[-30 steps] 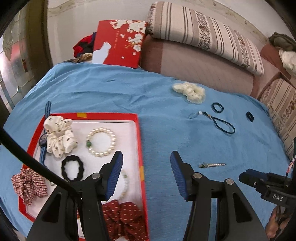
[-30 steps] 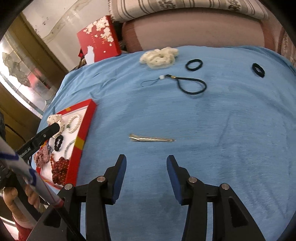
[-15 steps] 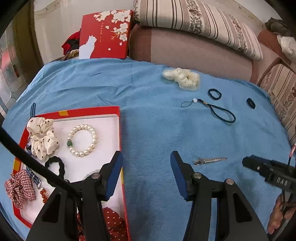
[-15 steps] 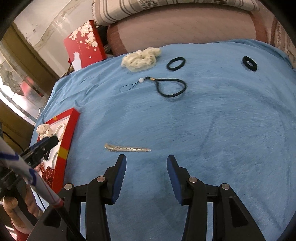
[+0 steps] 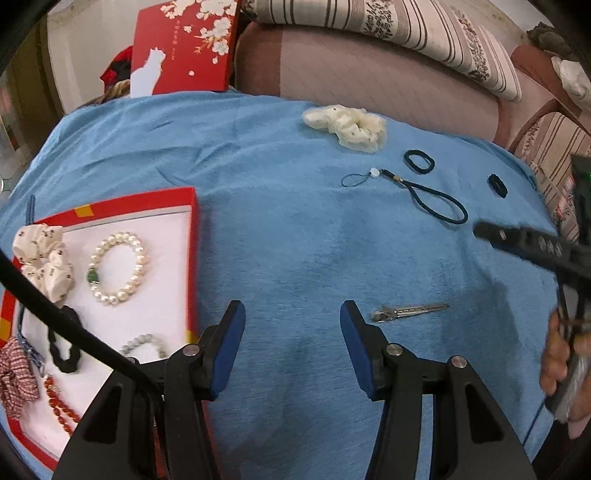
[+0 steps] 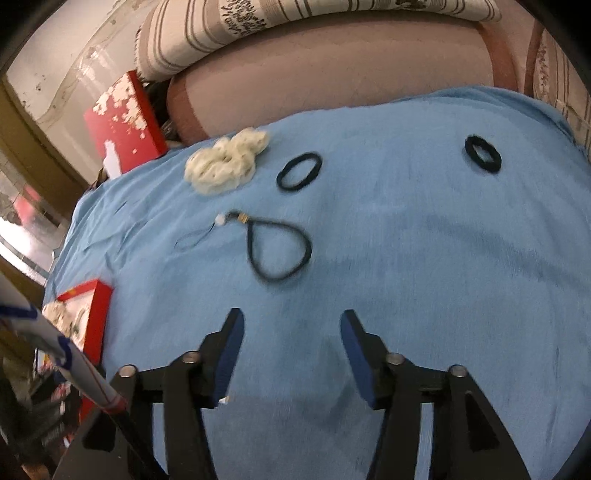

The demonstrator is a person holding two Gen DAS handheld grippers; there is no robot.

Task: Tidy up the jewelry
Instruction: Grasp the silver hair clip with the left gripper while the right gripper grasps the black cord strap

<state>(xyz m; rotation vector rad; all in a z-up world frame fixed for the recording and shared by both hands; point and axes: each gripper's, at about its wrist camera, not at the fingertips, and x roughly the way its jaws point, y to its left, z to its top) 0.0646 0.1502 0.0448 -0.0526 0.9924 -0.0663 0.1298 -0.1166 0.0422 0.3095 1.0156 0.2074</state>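
**Metal hair clip lies crosswise on the blue cloth, both grippers empty**

The metal hair clip (image 5: 408,312) lies flat on the blue cloth (image 5: 295,240), its long axis running left to right in the left wrist view, hinged end toward the left gripper (image 5: 292,332) and thin tip pointing toward the right side. It sits just beside the left gripper's right finger, outside the gap. That gripper's fingers stand wide apart with nothing between them. The right gripper (image 6: 291,339) is likewise spread and empty above bare cloth; the clip does not show clearly in its view.

Farther back lie a black cord strap with a white bead (image 5: 424,195), its loop toward the right, a thin black hair tie (image 5: 419,161), a thicker small black hair tie (image 5: 496,185) and a cream scrunchie (image 5: 347,126), all apart from one another. Nothing lies between the left gripper and the clip.

On the left, a red tray with a white floor (image 5: 159,280) holds a pearl bracelet (image 5: 118,268), a printed cream scrunchie (image 5: 42,258), a black scrunchie (image 5: 66,350), a pale bead bracelet (image 5: 144,341), red beads (image 5: 61,402) and a checked red scrunchie (image 5: 14,380).

Behind the cloth stand a pink sofa back (image 5: 369,70) with a striped cushion (image 5: 406,26), and a red box lid printed with blossoms and a white cat (image 5: 184,48).
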